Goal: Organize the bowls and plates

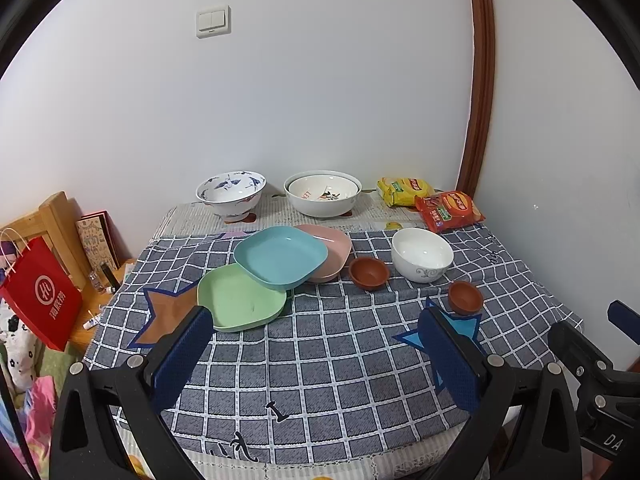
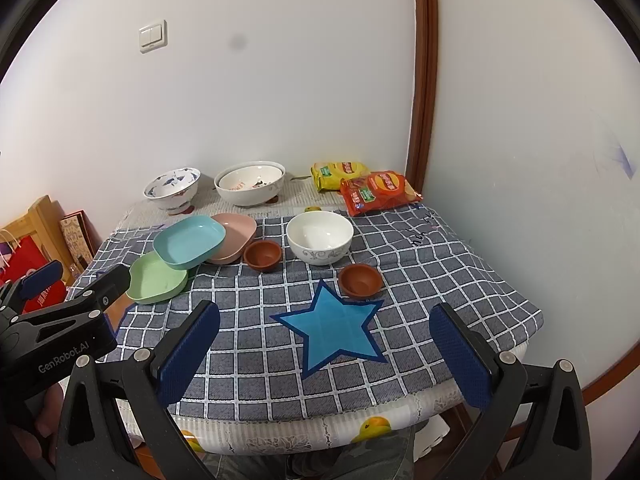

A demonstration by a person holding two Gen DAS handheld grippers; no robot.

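Note:
Three square plates overlap on the checked cloth: green plate [image 1: 239, 299] [image 2: 157, 278] nearest, blue plate [image 1: 281, 257] [image 2: 189, 242] resting on it, pink plate [image 1: 335, 250] [image 2: 238, 236] behind. A white bowl [image 1: 422, 254] [image 2: 319, 237] stands to their right, with two small brown bowls [image 1: 369, 273] [image 1: 465, 297] [image 2: 262, 254] [image 2: 360, 280] near it. At the back stand a blue-patterned bowl [image 1: 231, 194] [image 2: 172, 188] and nested white bowls [image 1: 322, 193] [image 2: 249, 182]. My left gripper [image 1: 316, 354] is open above the near cloth, empty. My right gripper [image 2: 326, 354] is open over the blue star, empty.
Yellow snack bag [image 1: 404, 191] [image 2: 338, 174] and red snack bag [image 1: 450, 210] [image 2: 378, 192] lie at the back right by the wall corner. A red paper bag [image 1: 42, 294] and a wooden shelf [image 1: 48, 216] stand left of the table. The table's near edge [image 2: 320, 426] is close.

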